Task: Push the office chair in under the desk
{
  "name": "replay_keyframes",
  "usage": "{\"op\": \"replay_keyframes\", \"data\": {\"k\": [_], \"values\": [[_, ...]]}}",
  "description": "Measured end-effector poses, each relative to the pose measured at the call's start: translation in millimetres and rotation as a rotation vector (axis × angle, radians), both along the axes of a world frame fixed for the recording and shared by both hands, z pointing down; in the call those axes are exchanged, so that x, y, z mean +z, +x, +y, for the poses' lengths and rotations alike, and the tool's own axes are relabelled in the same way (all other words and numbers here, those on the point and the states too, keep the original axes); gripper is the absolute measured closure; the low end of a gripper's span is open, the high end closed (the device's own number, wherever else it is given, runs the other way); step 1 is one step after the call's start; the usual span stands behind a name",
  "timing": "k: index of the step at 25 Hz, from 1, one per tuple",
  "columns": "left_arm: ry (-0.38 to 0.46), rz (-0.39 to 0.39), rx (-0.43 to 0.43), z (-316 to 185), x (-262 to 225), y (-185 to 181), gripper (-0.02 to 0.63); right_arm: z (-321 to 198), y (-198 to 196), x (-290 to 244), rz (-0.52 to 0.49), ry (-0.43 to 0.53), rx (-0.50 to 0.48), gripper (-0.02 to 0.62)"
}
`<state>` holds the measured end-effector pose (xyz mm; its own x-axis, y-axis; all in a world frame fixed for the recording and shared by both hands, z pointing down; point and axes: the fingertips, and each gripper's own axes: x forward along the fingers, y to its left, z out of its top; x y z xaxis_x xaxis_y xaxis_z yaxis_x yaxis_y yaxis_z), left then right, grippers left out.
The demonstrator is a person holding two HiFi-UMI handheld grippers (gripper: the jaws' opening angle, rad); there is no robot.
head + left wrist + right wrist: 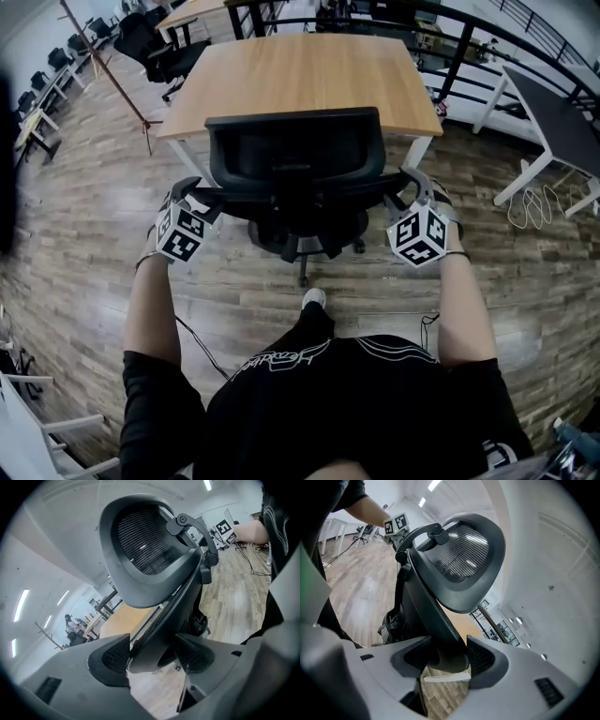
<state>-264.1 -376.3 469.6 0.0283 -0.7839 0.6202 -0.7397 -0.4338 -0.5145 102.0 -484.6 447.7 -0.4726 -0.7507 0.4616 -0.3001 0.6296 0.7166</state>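
Note:
A black mesh-back office chair (pixel 295 155) stands in front of me, its backrest at the front edge of the wooden desk (pixel 300 75). Its wheeled base (pixel 302 240) shows below the backrest, and the seat is hidden. My left gripper (pixel 200 201) is shut on the chair's left armrest (pixel 154 644). My right gripper (pixel 405 194) is shut on the right armrest (pixel 445 644). In the left gripper view the left gripper (pixel 152 657) pinches the armrest's rear end between its pads. The right gripper (pixel 447 660) in its own view does the same.
A dark desk (pixel 562 122) on white legs stands to the right, with cables (pixel 534 206) on the floor beside it. A black railing (pixel 469 42) runs behind the wooden desk. More chairs (pixel 155 42) and a leaning pole (pixel 105 70) are at the upper left. My foot (pixel 314 298) is behind the base.

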Motion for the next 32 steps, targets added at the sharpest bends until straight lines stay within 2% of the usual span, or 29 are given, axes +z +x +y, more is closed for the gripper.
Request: {"op": "replay_keyframes", "data": {"k": [15,21,32], "values": [[0.037,0.001,0.035,-59.3,-1.6,-17.7,0.322,-53.1,-16.1,0.1,0.009,-0.004,0.017,0.334],[0.052,0.005,0.049,-123.1,-6.1,-33.7,0.321,-112.1,-30.4,-3.8,0.015,-0.011,0.040,0.334],[0.062,0.005,0.072,-186.3,-6.0,-51.7,0.321,-165.4,-46.5,-4.4,0.011,-0.006,0.068,0.336]]}}
